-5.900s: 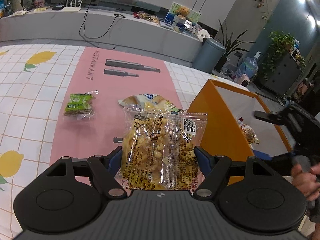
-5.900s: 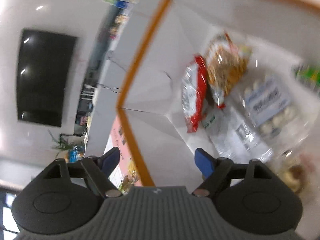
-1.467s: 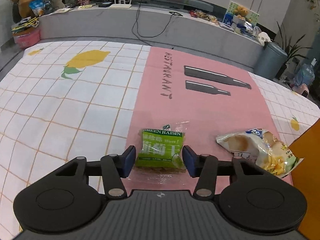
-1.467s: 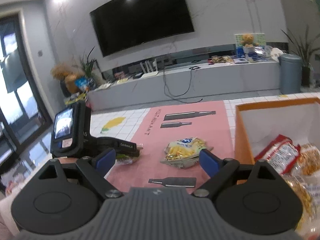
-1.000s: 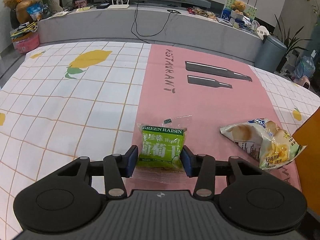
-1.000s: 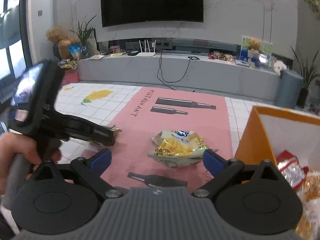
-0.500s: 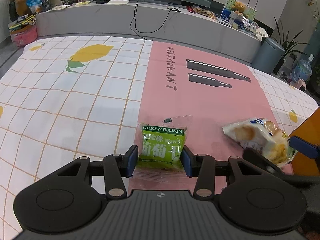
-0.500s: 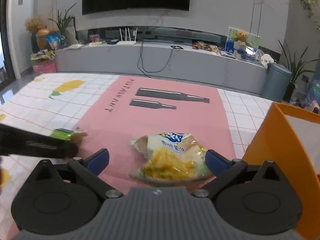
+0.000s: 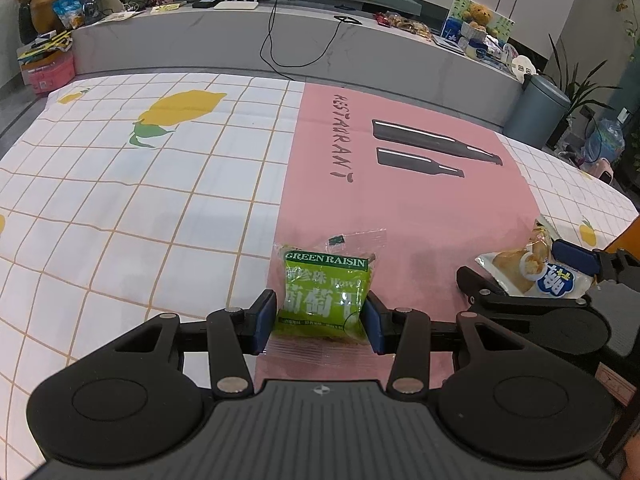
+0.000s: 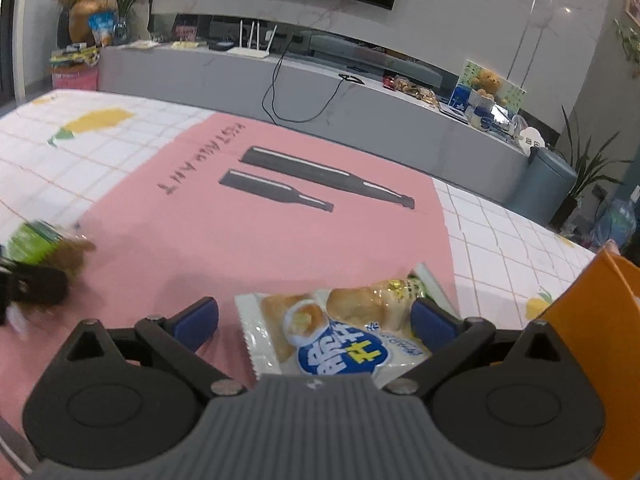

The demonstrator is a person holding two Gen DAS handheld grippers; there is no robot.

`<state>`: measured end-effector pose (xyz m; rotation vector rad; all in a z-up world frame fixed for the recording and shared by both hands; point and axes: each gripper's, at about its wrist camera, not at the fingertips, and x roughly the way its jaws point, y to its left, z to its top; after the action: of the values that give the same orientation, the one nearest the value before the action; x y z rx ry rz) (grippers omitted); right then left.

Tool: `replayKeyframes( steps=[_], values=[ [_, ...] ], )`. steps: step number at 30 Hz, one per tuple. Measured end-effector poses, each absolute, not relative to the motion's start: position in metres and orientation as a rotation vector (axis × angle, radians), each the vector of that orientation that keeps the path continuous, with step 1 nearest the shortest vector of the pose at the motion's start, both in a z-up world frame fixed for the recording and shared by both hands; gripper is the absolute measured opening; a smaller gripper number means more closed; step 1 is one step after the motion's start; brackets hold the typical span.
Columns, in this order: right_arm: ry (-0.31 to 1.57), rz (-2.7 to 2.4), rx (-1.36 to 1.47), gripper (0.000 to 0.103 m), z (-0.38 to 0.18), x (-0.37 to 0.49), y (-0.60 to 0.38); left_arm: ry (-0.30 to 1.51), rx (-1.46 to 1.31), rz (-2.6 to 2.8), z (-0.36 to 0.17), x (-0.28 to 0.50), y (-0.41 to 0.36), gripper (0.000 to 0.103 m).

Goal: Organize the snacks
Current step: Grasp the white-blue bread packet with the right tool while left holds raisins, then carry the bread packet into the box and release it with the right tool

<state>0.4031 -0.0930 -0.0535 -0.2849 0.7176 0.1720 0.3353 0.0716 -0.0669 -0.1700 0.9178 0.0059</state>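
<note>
A green raisin packet point(image 9: 325, 296) lies on the pink table runner point(image 9: 400, 200). My left gripper point(image 9: 320, 322) has its blue pads against both sides of the packet, shut on it. A white and yellow snack bag with a blue label point(image 10: 344, 334) lies on the runner; it also shows in the left wrist view point(image 9: 536, 270). My right gripper point(image 10: 314, 322) is open, its fingers wide on either side of this bag, and it shows in the left wrist view point(image 9: 528, 268). The raisin packet shows blurred at the left of the right wrist view point(image 10: 36, 240).
An orange box point(image 10: 600, 344) stands close on the right. The tablecloth point(image 9: 120, 200) is white with lemon prints. A grey counter point(image 9: 280, 52) and a grey bin point(image 9: 536, 112) stand beyond the table.
My left gripper closed from loosely around the raisin packet to pinching it. My right gripper came down from a high view over the table and now straddles the snack bag.
</note>
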Motion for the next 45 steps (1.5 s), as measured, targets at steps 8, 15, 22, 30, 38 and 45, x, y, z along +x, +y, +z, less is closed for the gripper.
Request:
replayKeyframes(
  steps=[8, 15, 22, 30, 38, 45],
  values=[
    [0.759, 0.108, -0.194, 0.100, -0.053, 0.401, -0.104, 0.911, -0.144, 0.010, -0.067, 0.334, 0.067, 0.052],
    [0.763, 0.112, -0.205, 0.076, -0.049, 0.390, -0.101, 0.915, -0.156, 0.010, -0.067, 0.334, 0.069, 0.052],
    [0.706, 0.089, -0.320, 0.044, -0.045, 0.375, -0.086, 0.917, -0.158, 0.013, -0.066, 0.329, 0.069, 0.051],
    [0.640, 0.075, -0.288, 0.033, -0.029, 0.360, -0.082, 0.891, -0.159, 0.020, -0.063, 0.319, 0.070, 0.050],
    [0.577, 0.089, -0.206, 0.032, 0.000, 0.343, -0.089, 0.847, -0.199, 0.008, -0.046, 0.305, 0.072, 0.050],
    [0.523, 0.126, -0.151, 0.032, 0.039, 0.314, -0.096, 0.794, -0.259, -0.026, -0.027, 0.288, 0.065, 0.050]
  ],
)
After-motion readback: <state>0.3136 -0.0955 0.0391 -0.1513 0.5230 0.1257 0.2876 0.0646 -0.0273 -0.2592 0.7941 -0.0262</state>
